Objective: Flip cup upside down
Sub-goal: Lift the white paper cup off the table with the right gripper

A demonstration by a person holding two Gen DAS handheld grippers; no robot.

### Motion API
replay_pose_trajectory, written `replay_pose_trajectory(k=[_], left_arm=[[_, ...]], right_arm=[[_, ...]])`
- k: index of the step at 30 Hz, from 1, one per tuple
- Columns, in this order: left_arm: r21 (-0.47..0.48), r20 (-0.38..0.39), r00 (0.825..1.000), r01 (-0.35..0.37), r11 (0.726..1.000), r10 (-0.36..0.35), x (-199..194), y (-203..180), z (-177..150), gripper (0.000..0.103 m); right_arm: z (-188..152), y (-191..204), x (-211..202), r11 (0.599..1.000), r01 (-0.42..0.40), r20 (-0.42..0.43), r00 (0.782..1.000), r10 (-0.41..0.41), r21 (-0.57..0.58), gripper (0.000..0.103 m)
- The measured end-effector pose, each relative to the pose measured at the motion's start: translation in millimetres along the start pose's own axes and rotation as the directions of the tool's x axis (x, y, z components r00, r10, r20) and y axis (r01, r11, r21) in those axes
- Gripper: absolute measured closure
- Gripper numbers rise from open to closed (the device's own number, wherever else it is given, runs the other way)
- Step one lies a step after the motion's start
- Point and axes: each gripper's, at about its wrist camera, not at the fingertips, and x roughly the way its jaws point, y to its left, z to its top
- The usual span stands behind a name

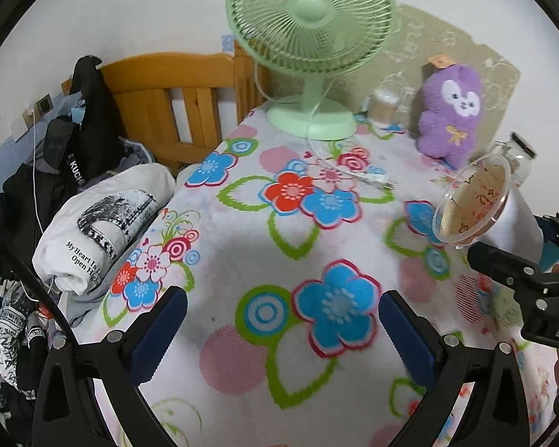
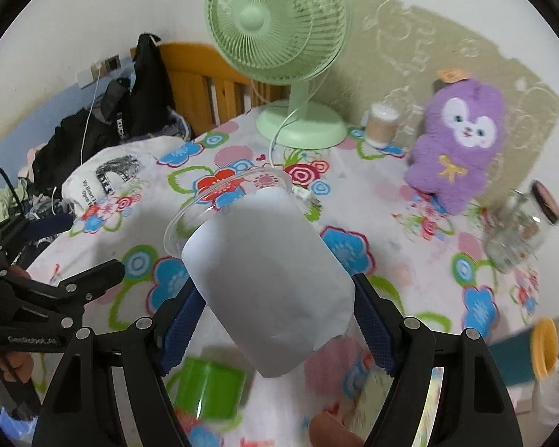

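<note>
White wall (image 1: 130, 7), wooden headboard (image 1: 175, 85) (clothes draped), floral table (image 1: 242, 231).

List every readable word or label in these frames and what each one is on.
"My Heart Is L… / Open High…", cut off by a fold: white shirt.
"KUCHE…": black strap.
"DA…", cut off: right gripper.
Blurred, unreadable: left gripper label; cup print.

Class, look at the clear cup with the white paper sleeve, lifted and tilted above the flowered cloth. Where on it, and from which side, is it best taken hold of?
Grip the cup across its white-sleeved middle, fingers on opposite sides, coming from its base end. The right gripper already holds it so. The flared clear rim points away toward the fan and looks too thin to pinch, while the sleeve gives a broad, less slippery band.
</note>
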Motion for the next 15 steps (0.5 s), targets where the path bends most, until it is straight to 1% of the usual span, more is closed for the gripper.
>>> replay_pose_trajectory(k=[3, 7, 15], left_arm=[[0.018, 0.012, 1.0, 0.026, 0.999, -0.026, -18, -8, -14, 0.0], [0.048, 0.005, 0.998, 0.063, 0.997, -0.064, -37, -22, -36, 0.0], [0.121, -0.028, 0.994, 0.105, 0.987, -0.103, -61, -45, -85, 0.0]], right_arm=[[-23, 0, -27, 0.999, 0.016, 0.013, 1.0, -0.016, 0.034, 0.024], [-66, 3, -58, 0.995, 0.036, 0.009, 0.999, -0.037, 0.089, 0.024], [-136, 22, -84, 0.99, 0.072, -0.034, 0.997, -0.068, 0.119, 0.024]])
